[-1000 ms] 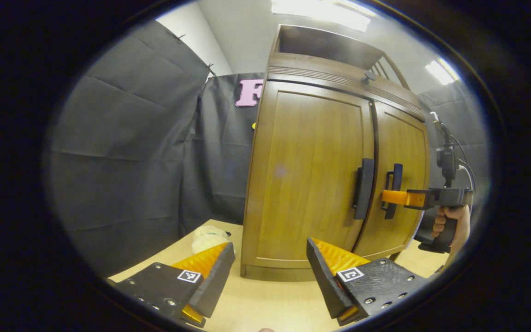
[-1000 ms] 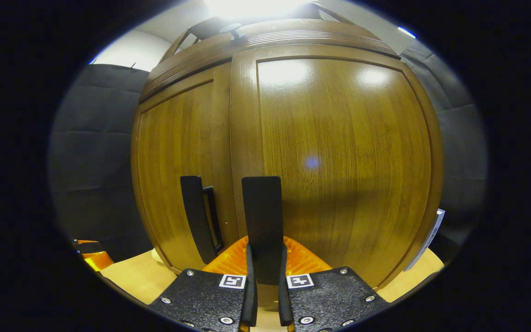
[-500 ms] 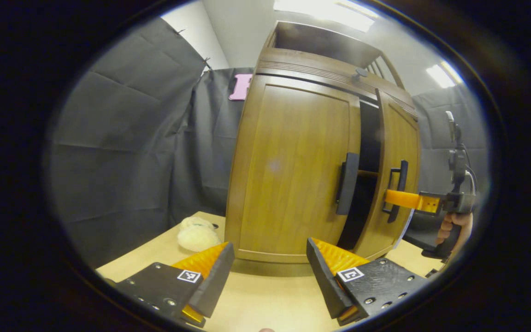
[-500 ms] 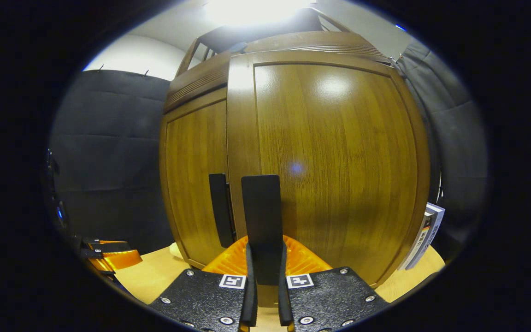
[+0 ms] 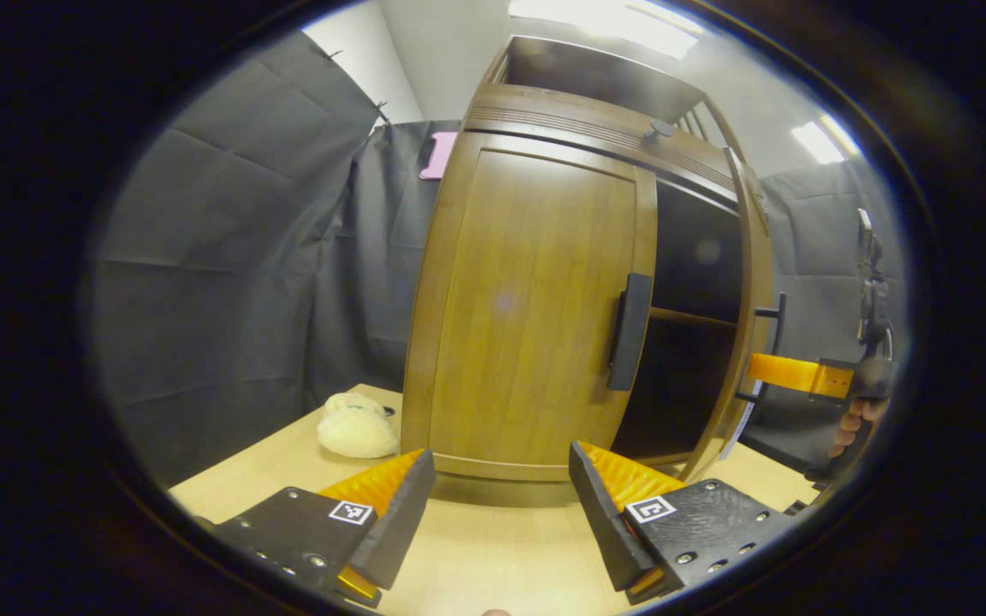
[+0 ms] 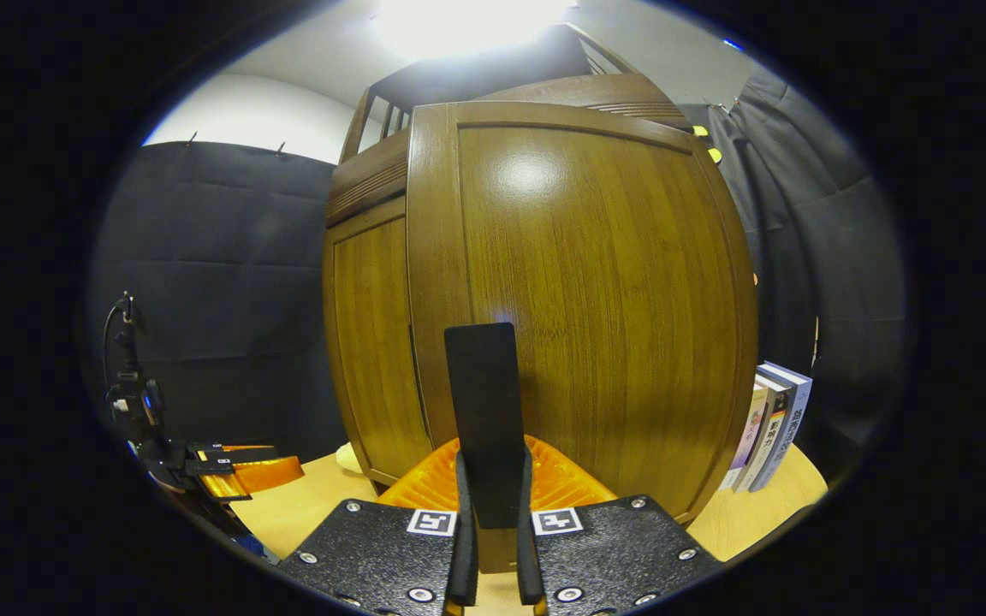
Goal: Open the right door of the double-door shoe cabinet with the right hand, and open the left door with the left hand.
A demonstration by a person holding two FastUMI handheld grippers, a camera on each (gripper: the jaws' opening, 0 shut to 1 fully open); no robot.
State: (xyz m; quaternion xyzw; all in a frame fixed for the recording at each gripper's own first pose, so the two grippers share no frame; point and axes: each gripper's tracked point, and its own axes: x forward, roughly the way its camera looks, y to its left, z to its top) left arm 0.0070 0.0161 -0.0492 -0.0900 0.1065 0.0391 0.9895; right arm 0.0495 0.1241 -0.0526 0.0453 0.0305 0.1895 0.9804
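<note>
- The shoe cabinet [image 5: 536,282] is seen standing upright on the table [image 5: 493,547], its long axis vertical.
- The right door [image 6: 579,299] is swung partly outward, exposing a dark interior with a shelf [image 5: 690,318]; its handle [image 6: 483,411], a tall vertical bar, is clamped between the fingers of the right gripper [image 6: 490,547].
- The left door [image 5: 527,308] lies flush and shut; its handle [image 5: 631,332] also stands vertical.
- The left gripper [image 5: 501,513] is held wide apart and empty, near the cabinet's base.
- A fluffy slipper [image 5: 358,428] lies left of the cabinet; books [image 6: 769,428] stand at its right.
</note>
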